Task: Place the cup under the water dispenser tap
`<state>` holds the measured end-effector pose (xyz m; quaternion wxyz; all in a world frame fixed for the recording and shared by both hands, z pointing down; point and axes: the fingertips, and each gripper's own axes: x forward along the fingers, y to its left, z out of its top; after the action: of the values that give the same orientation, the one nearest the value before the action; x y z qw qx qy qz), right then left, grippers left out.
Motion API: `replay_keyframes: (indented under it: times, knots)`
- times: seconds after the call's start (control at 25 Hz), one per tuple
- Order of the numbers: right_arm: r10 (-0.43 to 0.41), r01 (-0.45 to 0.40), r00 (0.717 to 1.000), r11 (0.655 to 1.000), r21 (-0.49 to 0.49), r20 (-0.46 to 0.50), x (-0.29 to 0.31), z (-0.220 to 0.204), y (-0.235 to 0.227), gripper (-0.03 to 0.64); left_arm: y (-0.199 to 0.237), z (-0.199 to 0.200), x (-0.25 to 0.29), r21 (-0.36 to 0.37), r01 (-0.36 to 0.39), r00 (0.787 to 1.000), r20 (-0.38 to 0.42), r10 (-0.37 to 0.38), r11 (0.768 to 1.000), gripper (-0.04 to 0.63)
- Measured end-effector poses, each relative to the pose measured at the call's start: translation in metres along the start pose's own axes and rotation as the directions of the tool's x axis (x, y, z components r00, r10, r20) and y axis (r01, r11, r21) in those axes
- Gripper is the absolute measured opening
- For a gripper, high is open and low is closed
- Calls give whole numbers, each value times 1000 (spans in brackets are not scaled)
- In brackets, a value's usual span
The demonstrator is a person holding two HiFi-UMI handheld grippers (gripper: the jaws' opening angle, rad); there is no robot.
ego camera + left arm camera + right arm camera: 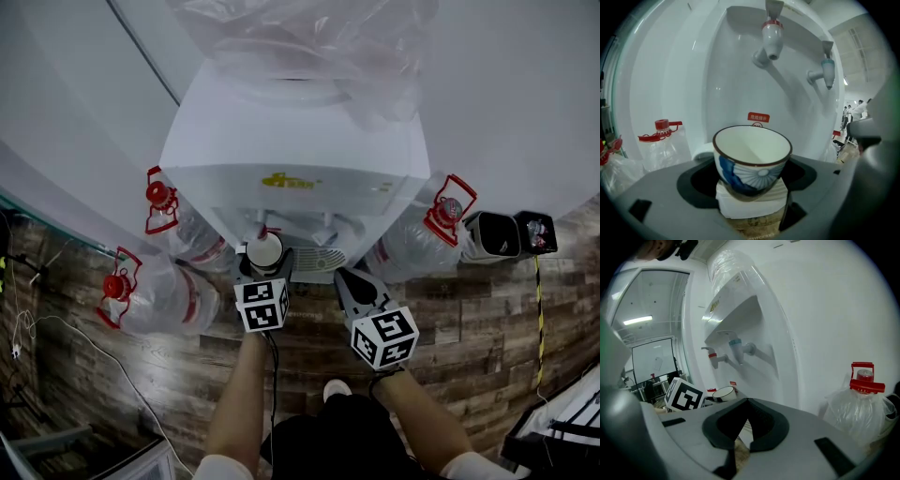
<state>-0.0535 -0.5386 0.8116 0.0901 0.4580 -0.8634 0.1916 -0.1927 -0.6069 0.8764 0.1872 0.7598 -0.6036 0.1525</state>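
Note:
A small white cup (752, 161) with a blue flower pattern and a dark rim stands upright between the jaws of my left gripper (753, 192), which is shut on its lower part. It hangs in front of the white water dispenser (295, 141), below and short of the red tap (772, 33); the blue tap (827, 71) is to the right. From the head, the cup (264, 251) sits by the drip tray (319, 259). My right gripper (353, 287) is shut and empty, right of the cup (723, 393).
Large clear water bottles with red caps lie on the wooden floor left (161, 296) and right (420, 238) of the dispenser. A black bin (493, 235) stands at the right. A white cable (84, 337) runs over the floor at the left.

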Motion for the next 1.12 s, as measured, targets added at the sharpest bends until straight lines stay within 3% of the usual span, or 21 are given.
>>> replay_keyframes:
  times: [0.24, 0.56, 0.84, 1.12]
  knots:
    - [1, 0, 1000, 1000, 14, -15, -4, -8, 3, 20, 0, 1, -1, -14, -1, 999, 50, 2, 1000, 428]
    - [-1, 1, 1000, 999, 35, -7, -9, -8, 1, 20, 2, 4, -6, -66, -86, 991, 98, 92, 994, 428]
    - [4, -3, 1000, 999, 50, -15, -16, -10, 5, 20, 3, 1, -17, -82, -114, 989, 80, 121, 990, 431]
    - [-11, 12, 1000, 998, 58, -26, -39, 9, 21, 20, -12, -6, -57, -58, -70, 998, 4, 70, 996, 431]
